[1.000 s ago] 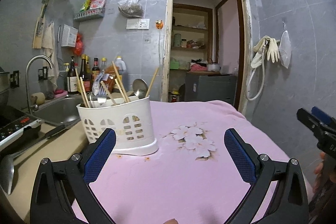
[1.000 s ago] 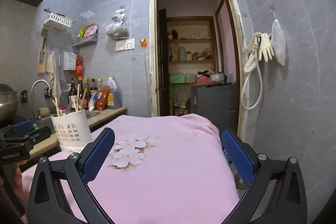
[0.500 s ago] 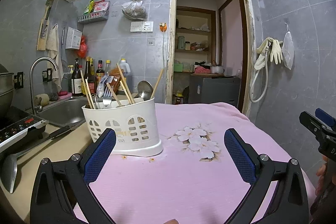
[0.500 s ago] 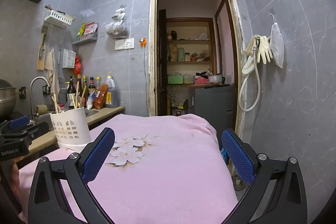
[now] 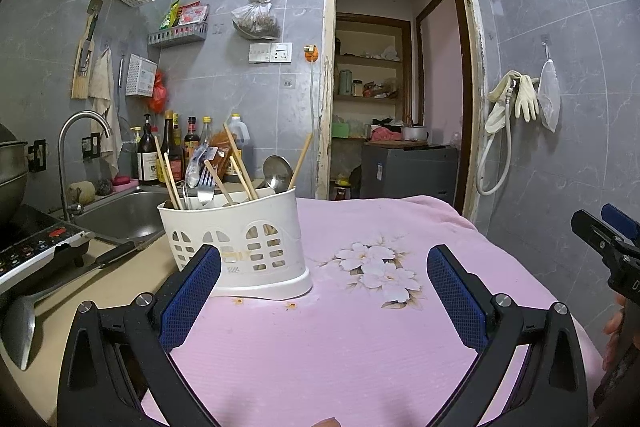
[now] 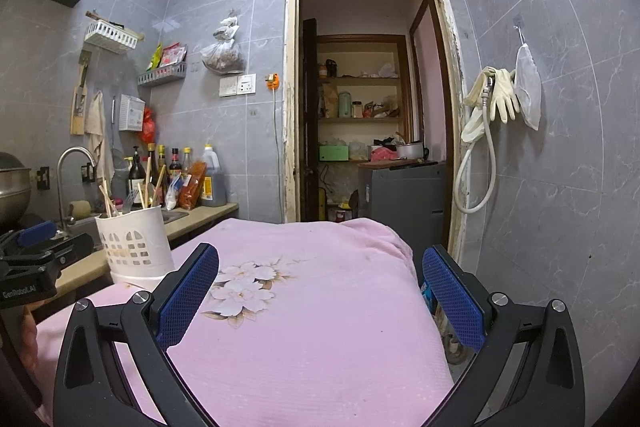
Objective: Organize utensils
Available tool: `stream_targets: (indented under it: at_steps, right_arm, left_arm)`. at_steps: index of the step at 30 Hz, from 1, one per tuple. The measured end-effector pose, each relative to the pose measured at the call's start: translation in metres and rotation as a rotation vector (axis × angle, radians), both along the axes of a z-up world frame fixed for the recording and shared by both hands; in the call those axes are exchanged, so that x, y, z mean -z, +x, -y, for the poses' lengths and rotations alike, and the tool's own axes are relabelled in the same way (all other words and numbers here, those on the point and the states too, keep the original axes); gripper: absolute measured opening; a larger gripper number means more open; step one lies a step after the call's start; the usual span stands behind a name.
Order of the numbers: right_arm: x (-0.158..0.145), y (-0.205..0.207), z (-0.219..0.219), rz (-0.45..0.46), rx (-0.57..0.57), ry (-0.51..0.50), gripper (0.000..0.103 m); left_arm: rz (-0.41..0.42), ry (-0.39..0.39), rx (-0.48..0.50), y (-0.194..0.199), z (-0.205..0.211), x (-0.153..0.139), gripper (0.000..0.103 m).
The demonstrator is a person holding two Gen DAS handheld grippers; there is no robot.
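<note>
A white plastic utensil caddy [image 5: 244,243] stands on the left part of a pink flowered cloth [image 5: 360,331]. It holds several wooden chopsticks [image 5: 238,163], a fork [image 5: 206,183] and a metal spoon [image 5: 277,171]. My left gripper [image 5: 322,293] is open and empty, just in front of and right of the caddy. My right gripper [image 6: 320,297] is open and empty over the cloth, with the caddy [image 6: 134,245] far to its left. Each gripper shows at the edge of the other's view.
A sink [image 5: 120,215] with a tap, sauce bottles [image 5: 168,151] and an induction hob [image 5: 32,251] lie left of the cloth. A ladle [image 5: 24,323] lies on the beige counter. An open doorway [image 5: 396,99] is behind, and a tiled wall with gloves [image 6: 496,99] is at right.
Both grippers have tilted upward and risen slightly, so the caddy and cloth sit lower in both views. Both stay open and empty.
</note>
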State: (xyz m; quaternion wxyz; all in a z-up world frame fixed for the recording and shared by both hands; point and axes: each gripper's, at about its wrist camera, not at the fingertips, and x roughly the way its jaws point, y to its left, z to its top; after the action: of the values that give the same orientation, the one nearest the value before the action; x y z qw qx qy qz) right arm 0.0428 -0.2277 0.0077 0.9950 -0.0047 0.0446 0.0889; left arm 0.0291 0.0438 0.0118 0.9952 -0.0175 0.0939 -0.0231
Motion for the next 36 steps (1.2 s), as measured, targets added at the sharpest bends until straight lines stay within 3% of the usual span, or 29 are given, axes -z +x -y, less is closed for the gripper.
stream_targets:
  at_steps: [36]
  right_arm:
    - [0.0036, -0.0010, -0.0038, -0.012, -0.004, 0.008, 0.103]
  left_arm:
    - [-0.004, 0.010, 0.009, 0.0006, 0.0035, 0.0013, 0.101]
